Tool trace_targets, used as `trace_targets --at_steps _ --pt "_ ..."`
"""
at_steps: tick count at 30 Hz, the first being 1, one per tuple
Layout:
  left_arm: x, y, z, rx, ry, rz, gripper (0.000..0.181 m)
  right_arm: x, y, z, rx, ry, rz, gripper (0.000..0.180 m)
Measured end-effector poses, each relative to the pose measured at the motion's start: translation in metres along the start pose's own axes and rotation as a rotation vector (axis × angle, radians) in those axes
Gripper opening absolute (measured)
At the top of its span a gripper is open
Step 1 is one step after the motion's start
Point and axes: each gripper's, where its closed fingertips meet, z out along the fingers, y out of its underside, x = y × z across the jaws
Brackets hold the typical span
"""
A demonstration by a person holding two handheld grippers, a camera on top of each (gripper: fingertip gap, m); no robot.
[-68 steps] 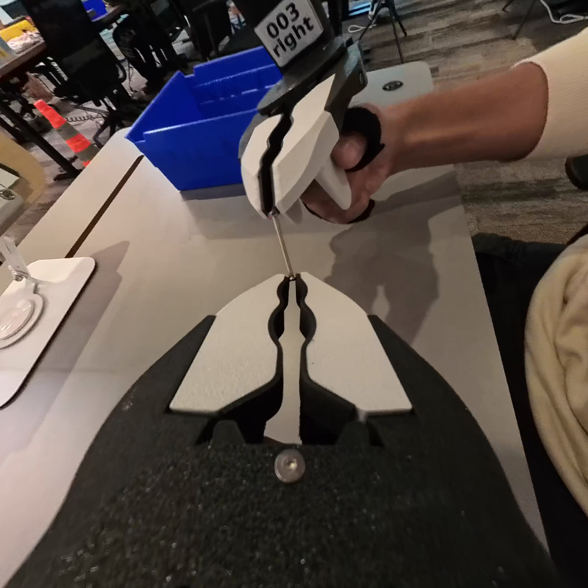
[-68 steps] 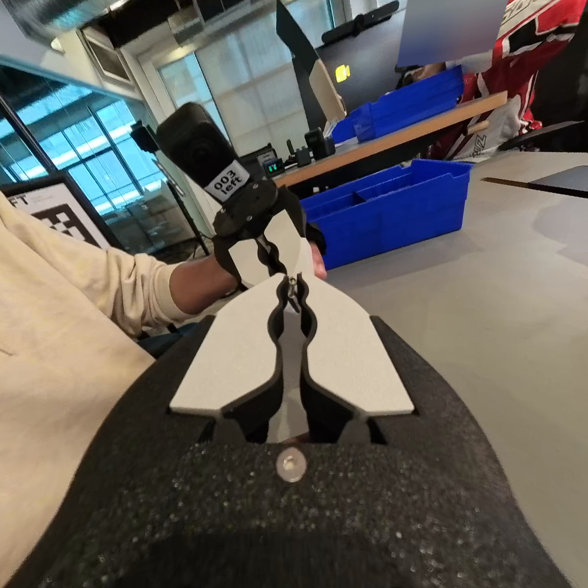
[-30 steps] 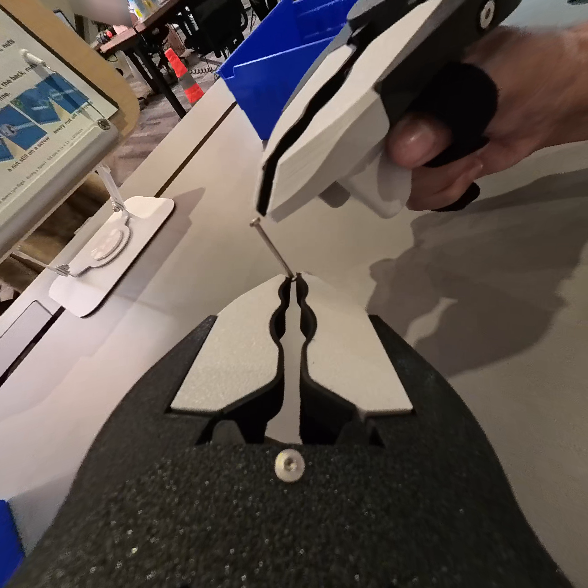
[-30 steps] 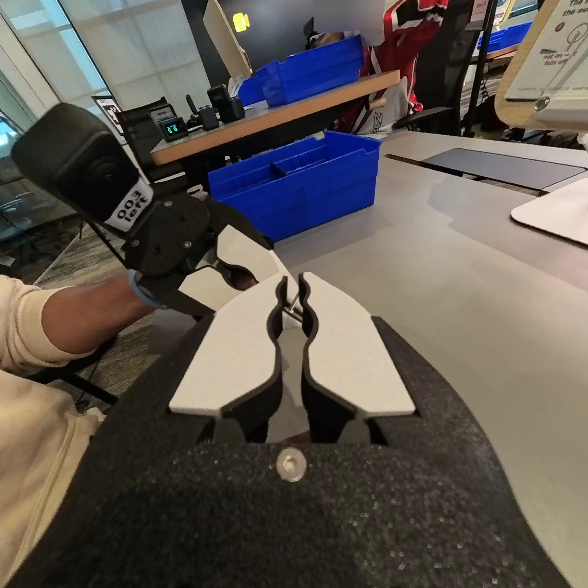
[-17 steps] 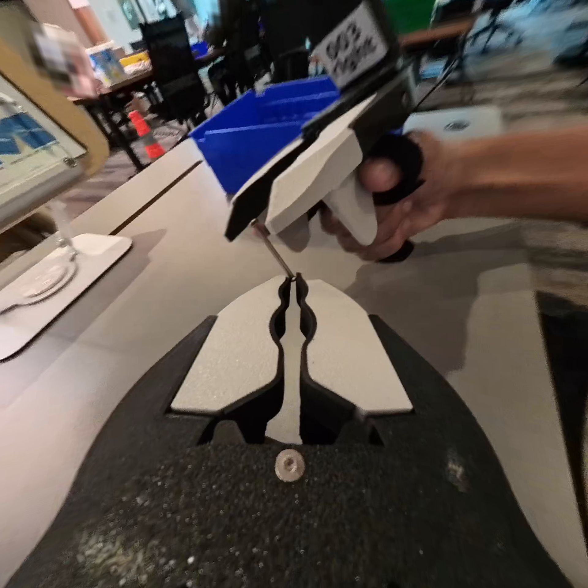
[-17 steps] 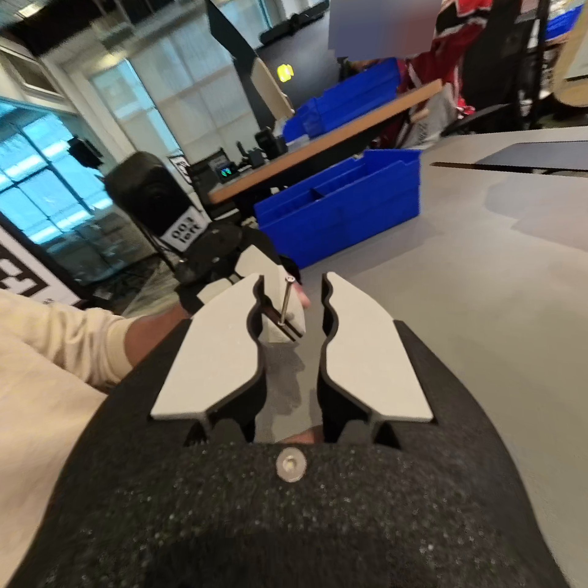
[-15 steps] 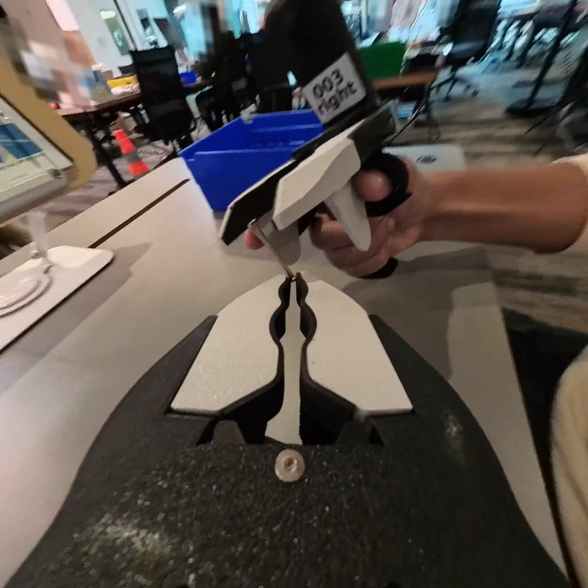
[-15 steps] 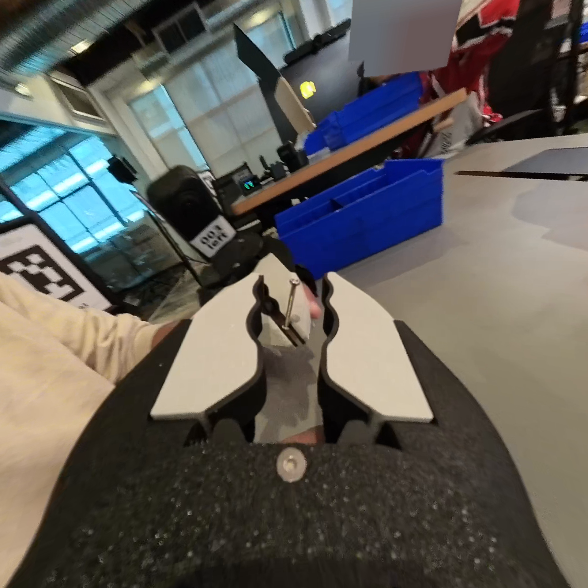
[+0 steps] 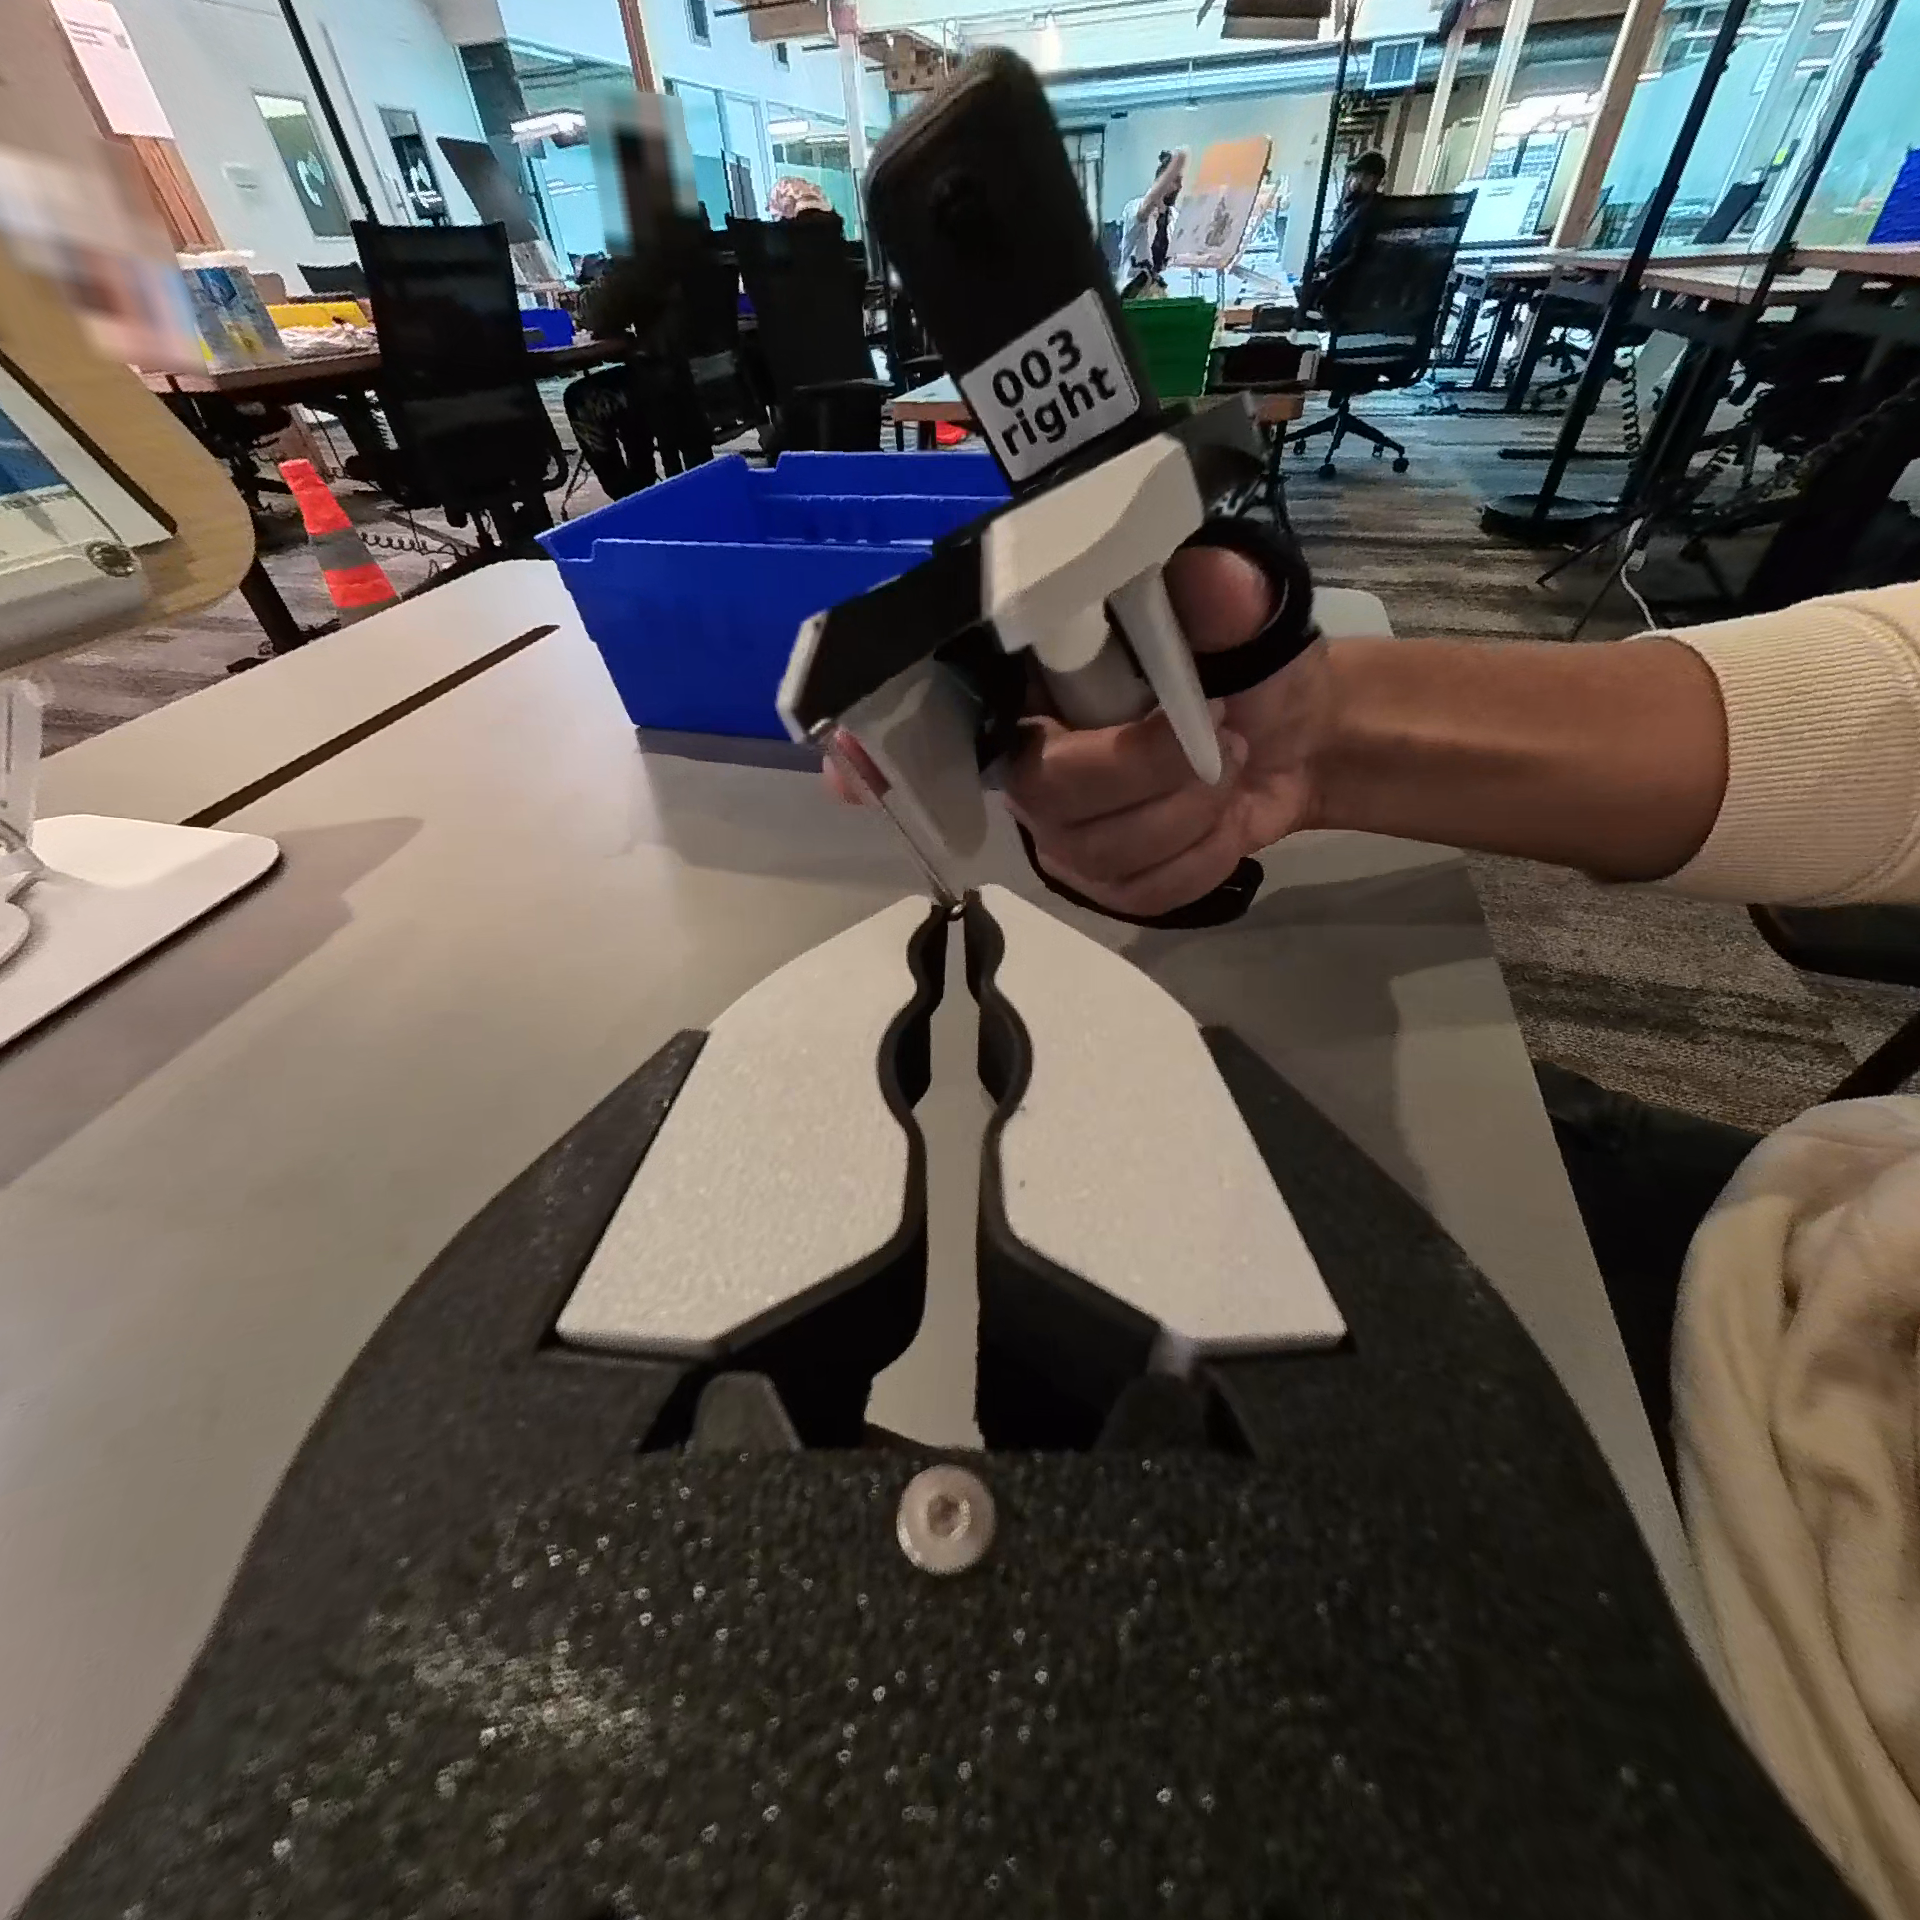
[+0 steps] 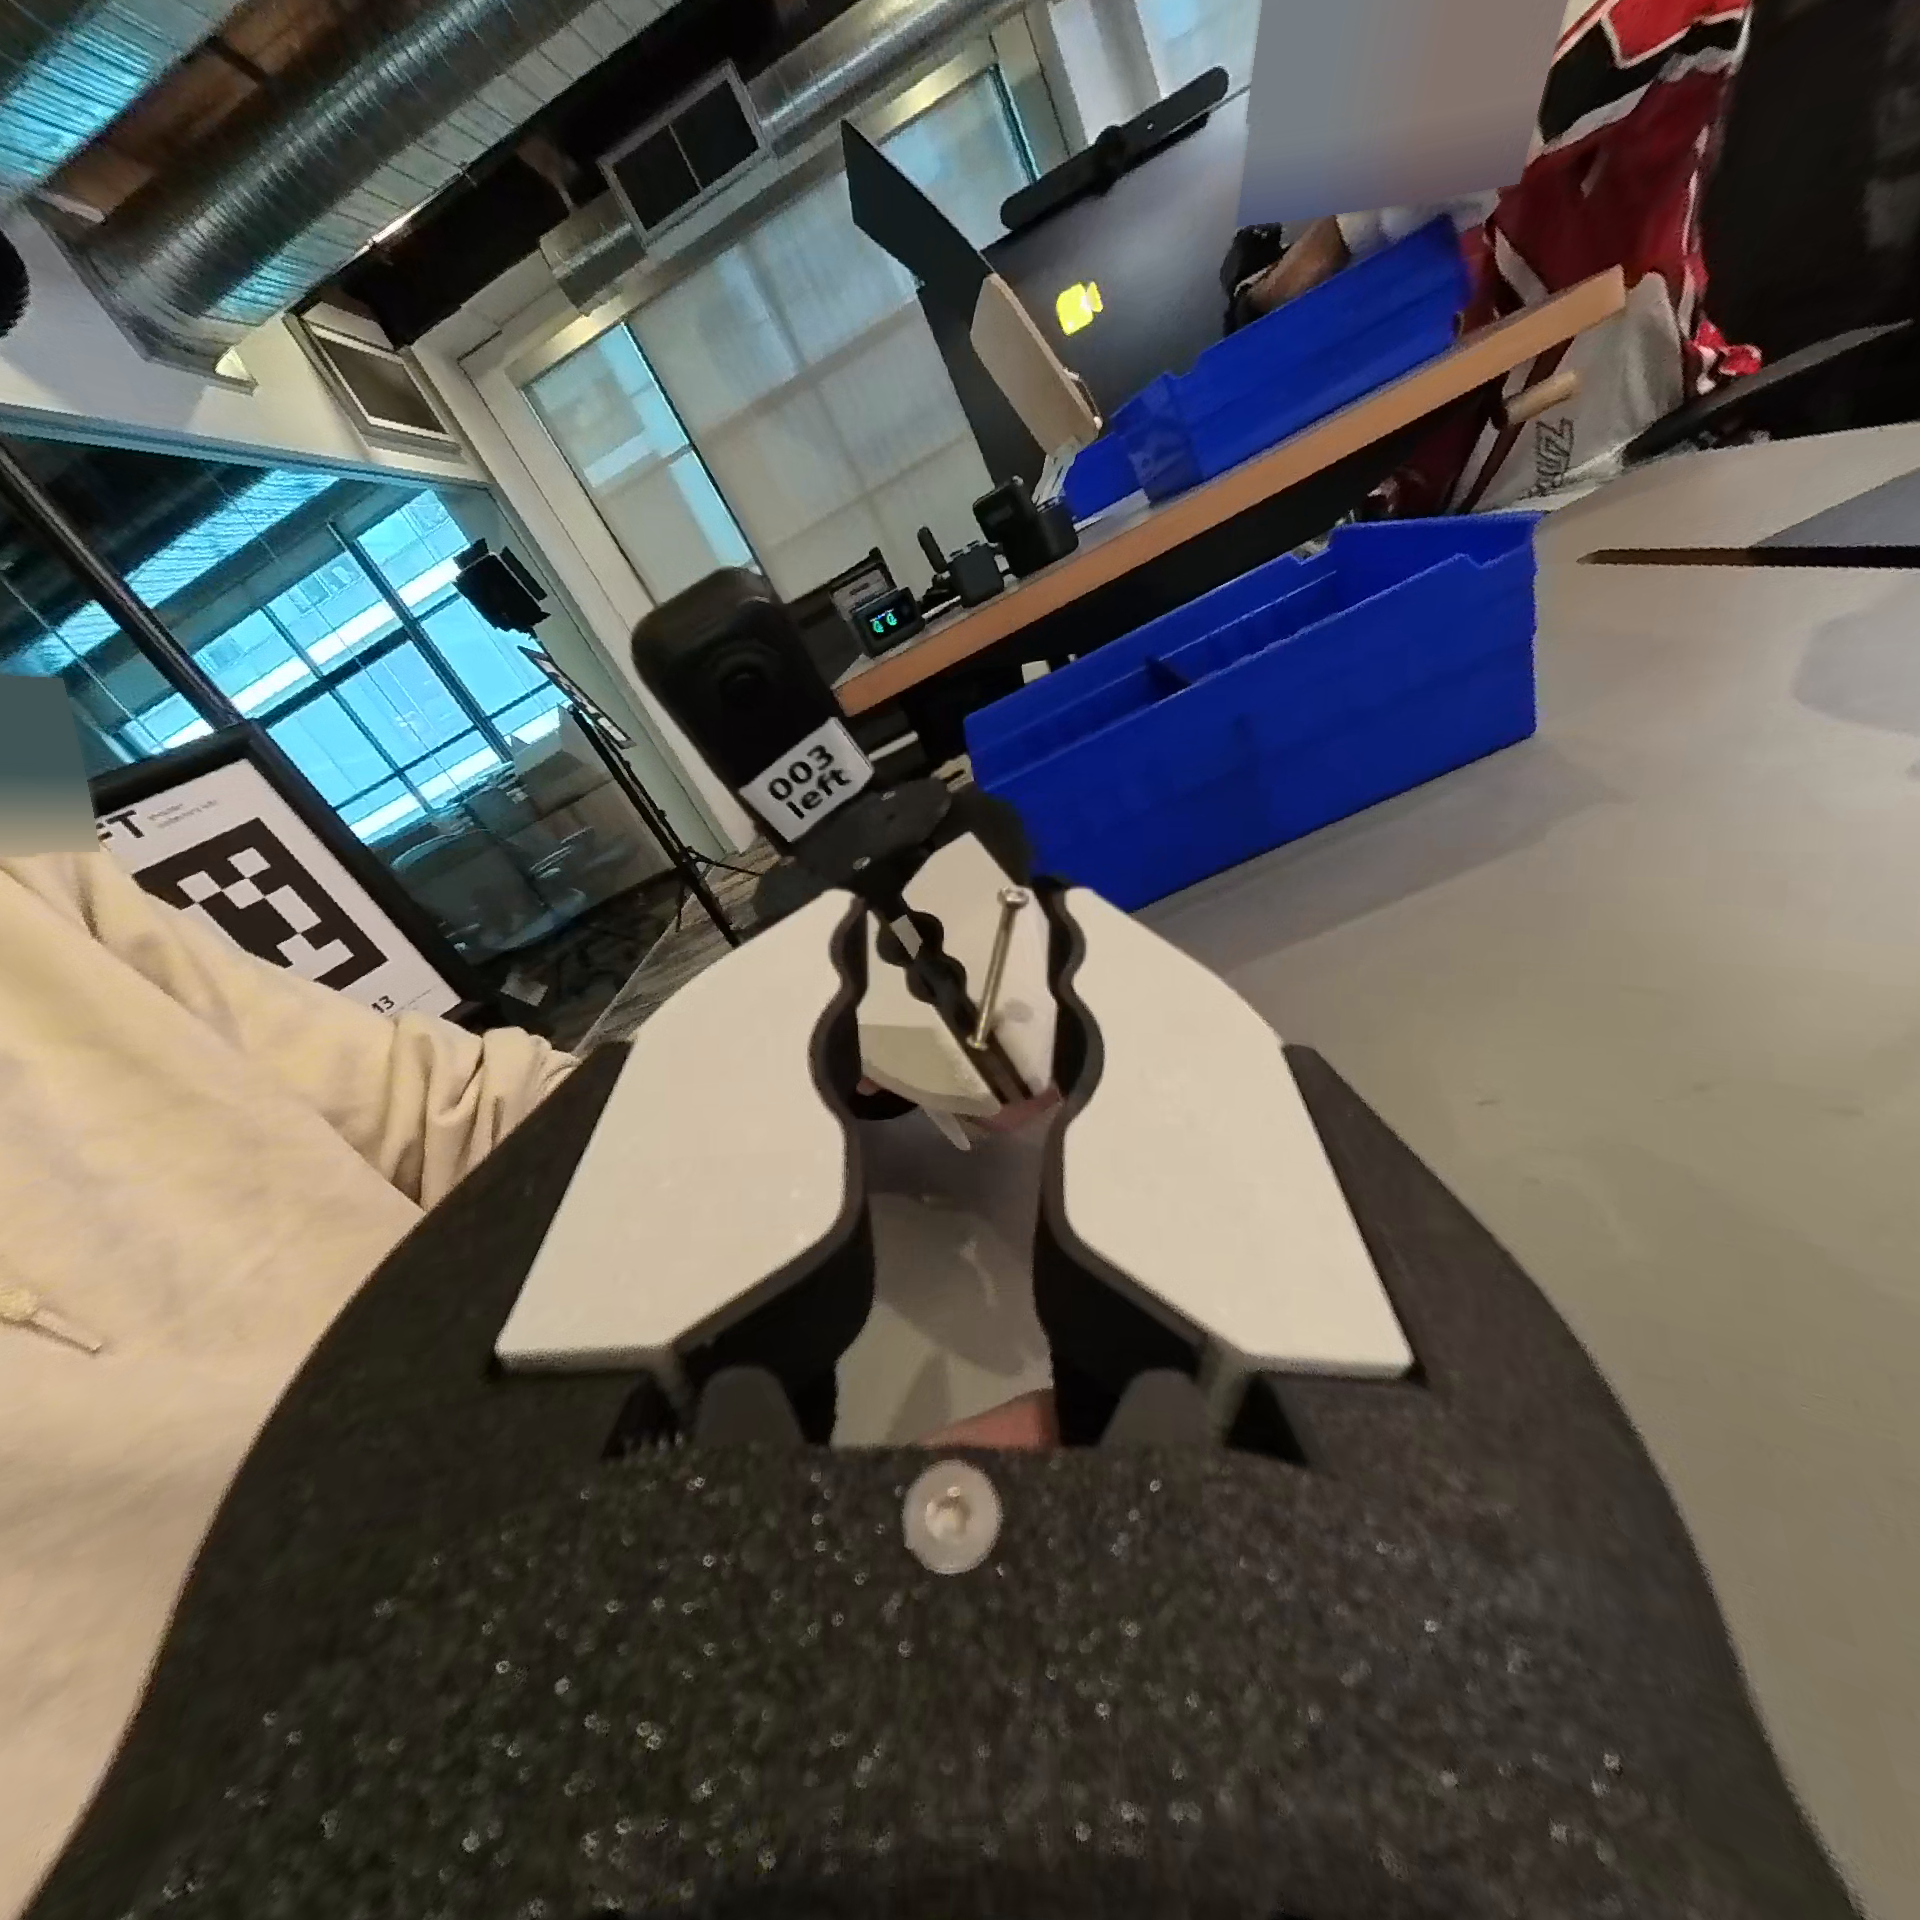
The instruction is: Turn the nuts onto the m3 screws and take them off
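We're seeing bright, even daylight from the windows (image 10: 727, 343), soft shadows falling across the grey table (image 9: 520, 935), strong wide-angle bending at the edges, and slight motion blur on the left view's background.

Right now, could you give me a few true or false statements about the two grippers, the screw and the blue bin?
1. The left gripper is shut on the lower end of the screw. True.
2. The right gripper is clamped on the screw. False: its jaws stand open, with the screw in the gap between them.
3. The blue bin rests on the grey table. True.
4. The screw lies flat on the table. False: it is held up in the air by the left gripper.
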Motion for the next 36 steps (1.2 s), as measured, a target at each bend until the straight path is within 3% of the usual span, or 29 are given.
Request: trace_targets --at_steps 36 --pt "-0.007 0.001 -0.009 -0.012 -0.025 -0.001 0.003 -0.008 -0.001 0.006 -0.03 0.007 -0.016 0.031"
